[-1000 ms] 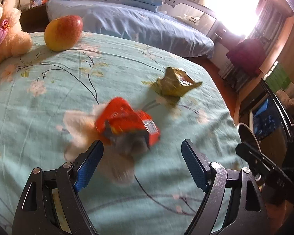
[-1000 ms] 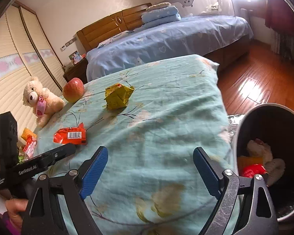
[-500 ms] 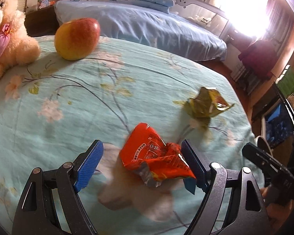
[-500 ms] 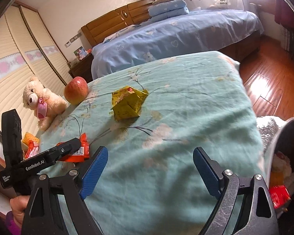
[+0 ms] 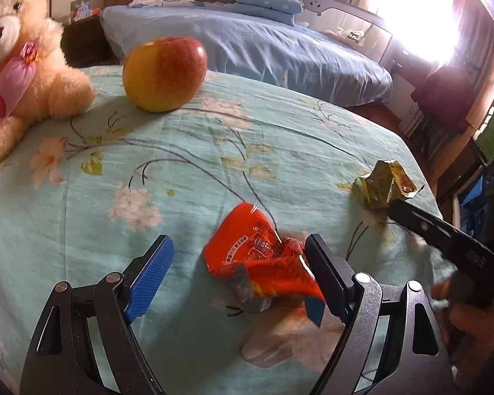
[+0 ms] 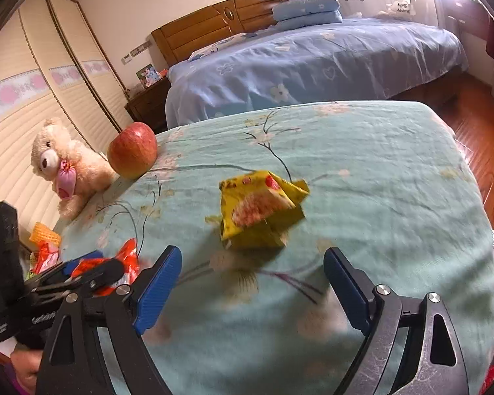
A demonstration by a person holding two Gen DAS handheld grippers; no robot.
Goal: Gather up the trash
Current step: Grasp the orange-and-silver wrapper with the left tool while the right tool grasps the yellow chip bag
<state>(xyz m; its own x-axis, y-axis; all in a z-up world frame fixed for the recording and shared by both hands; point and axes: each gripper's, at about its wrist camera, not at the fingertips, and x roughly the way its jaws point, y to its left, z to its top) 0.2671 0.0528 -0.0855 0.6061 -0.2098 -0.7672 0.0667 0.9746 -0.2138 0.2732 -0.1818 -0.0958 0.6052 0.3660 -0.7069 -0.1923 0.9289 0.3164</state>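
A crumpled red snack wrapper [image 5: 260,260] lies on the teal flowered bedspread [image 5: 181,171]. My left gripper [image 5: 237,263] is open around it, the wrapper against the right finger. A crumpled yellow wrapper [image 6: 260,210] lies further along the bed and also shows in the left wrist view [image 5: 383,186]. My right gripper [image 6: 253,276] is open and empty, just short of the yellow wrapper. The red wrapper [image 6: 128,263] shows at the right wrist view's lower left.
A red-yellow apple [image 5: 164,74] and a cream teddy bear [image 5: 19,62] sit at the far left of the bed. More wrappers [image 6: 44,247] lie off the bed's left edge. A blue-covered bed [image 6: 313,62] stands behind. Wooden floor [image 6: 487,144] is to the right.
My left gripper moved forward until the red wrapper sat between its fingers. My right gripper swung left, away from the bin, and closed in on the yellow wrapper.
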